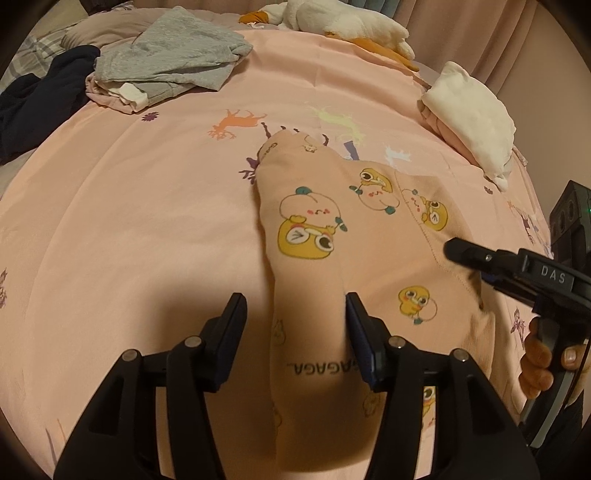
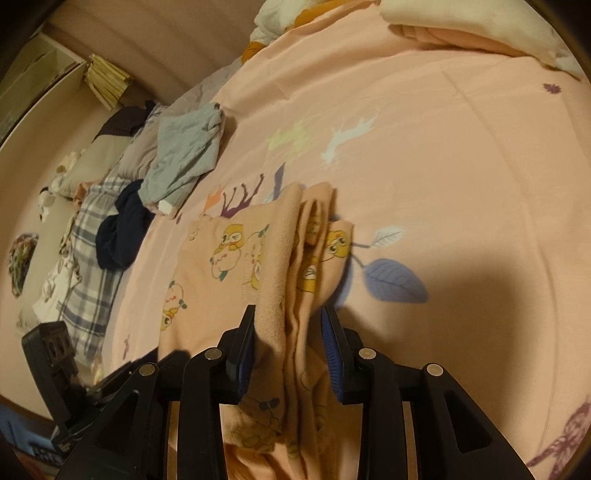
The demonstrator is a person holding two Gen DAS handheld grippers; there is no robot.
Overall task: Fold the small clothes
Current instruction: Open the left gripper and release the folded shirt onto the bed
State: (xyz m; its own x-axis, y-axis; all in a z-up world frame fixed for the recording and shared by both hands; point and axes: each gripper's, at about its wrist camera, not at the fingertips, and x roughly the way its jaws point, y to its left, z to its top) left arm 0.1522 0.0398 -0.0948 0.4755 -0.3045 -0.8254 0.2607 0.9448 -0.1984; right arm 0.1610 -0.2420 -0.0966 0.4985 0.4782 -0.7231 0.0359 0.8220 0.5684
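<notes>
A: Start at the left tool [image 1: 295, 325]. What is it doing?

B: Its jaws stand spread, with a raised ridge of the peach garment [image 1: 332, 229] running between them. The right-hand pad touches the cloth; the left one stands clear, so I read it as letting go or not yet gripping, not pinching.

A: And the right tool [image 2: 288, 332]?

B: Its blue pads sit on either side of a bunched, several-layer fold of the same garment [image 2: 288, 266]. The bundle fills the gap, so it looks pinched there, probably to keep the layers stacked while the fold is carried over.

A: Where is the garment overall?

B: On the pink bedspread [image 1: 129, 221], near the middle, lying along the near-to-far line, with its far end pointing at the printed deer. In the left wrist view the right tool comes in from the right edge over the cloth, with a hand [image 1: 543, 354] on its grip.

A: Anything readable?

B: Upside-down letters on the garment near the left tool read roughly "AGAGA"; the start is hidden. The right tool's body carries "DAS".

A: Beyond that?

B: A grey top [image 1: 177, 62] heaped at the far left beside dark clothing [image 1: 37, 99], a folded white-and-pink stack [image 1: 472, 118] at the far right, likely finished pieces, and a plush toy [image 1: 340, 18] at the far edge.
</notes>
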